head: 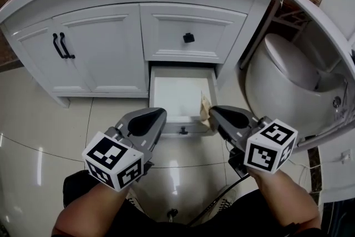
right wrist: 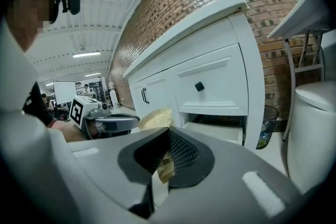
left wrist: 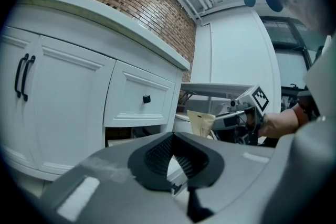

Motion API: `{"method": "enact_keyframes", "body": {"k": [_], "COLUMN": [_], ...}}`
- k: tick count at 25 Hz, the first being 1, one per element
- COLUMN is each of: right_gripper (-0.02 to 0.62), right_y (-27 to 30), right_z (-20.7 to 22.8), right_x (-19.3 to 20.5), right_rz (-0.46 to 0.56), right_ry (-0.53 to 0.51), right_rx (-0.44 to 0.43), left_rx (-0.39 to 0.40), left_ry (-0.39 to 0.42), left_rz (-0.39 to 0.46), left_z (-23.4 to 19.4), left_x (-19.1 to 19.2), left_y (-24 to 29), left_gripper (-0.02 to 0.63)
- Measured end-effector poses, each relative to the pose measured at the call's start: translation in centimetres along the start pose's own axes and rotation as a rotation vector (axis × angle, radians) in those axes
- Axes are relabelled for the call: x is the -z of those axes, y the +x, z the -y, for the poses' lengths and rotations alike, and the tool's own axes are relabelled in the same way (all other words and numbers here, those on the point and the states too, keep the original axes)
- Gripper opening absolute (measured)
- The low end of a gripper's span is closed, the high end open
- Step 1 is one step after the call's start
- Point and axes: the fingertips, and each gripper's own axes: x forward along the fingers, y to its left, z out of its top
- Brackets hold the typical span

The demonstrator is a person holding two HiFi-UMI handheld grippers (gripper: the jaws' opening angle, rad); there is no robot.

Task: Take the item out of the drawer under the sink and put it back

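Left gripper (head: 158, 117): jaws together, nothing between them; it hovers over the front of the open drawer, left of centre.
Right gripper (head: 214, 112): jaws clamped on a tan paper packet (head: 205, 107), pads biting its lower part.
Packet position: in the air at the right front corner of the lower drawer (head: 182, 67), just beside its right wall; not resting on the drawer floor.
Drawer: pulled out under the white vanity cabinet (head: 100, 47), with a bare white floor.
Step (judgement): packet is out of the drawer; putting it back is not yet done.
Technique (judgement): keep the clamp firm, shift left clear of the wall, lower flat, then open.
Risk (judgement): packet is limp and may fold against the front.
Writing: a print fragment on the packet (right wrist: 166, 164), seemingly "ND", rest hidden.
Markers: black-and-white squares on both cubes, no words.
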Motion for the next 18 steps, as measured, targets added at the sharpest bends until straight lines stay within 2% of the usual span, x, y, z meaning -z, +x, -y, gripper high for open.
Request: {"method": "enact_keyframes", "body": {"k": [18], "right_gripper": [0.008], "right_y": [0.4], "right_z": [-0.2], "right_x": [1.2], "right_rz": [-0.055], "right_ry": [-0.015], "right_rx": [-0.012], "left_rx": [-0.025], "left_ry": [0.02], "left_rz": [0.007], "left_z": [-0.4], "left_x": [-0.4], "left_y": [-0.3], "left_gripper": [0.005]}}
